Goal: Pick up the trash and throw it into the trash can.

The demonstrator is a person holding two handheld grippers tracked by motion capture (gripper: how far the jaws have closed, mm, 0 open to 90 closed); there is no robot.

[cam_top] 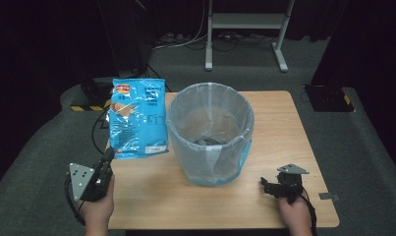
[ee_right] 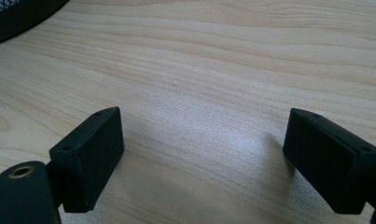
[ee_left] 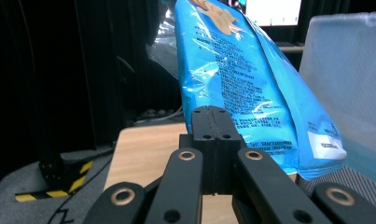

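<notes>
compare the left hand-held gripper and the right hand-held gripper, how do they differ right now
The left hand-held gripper has its jaws pressed together; the right hand-held gripper has its jaws spread wide with bare table between them. The left points toward the blue chip bag, close to its near edge; the right sits at the table's near right corner, apart from the lined bin. Both are black, each held in one hand.

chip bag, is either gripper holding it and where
Neither. The left gripper is shut with nothing between its jaws, just short of the chip bag's bottom edge. The right gripper is open over bare table.
</notes>
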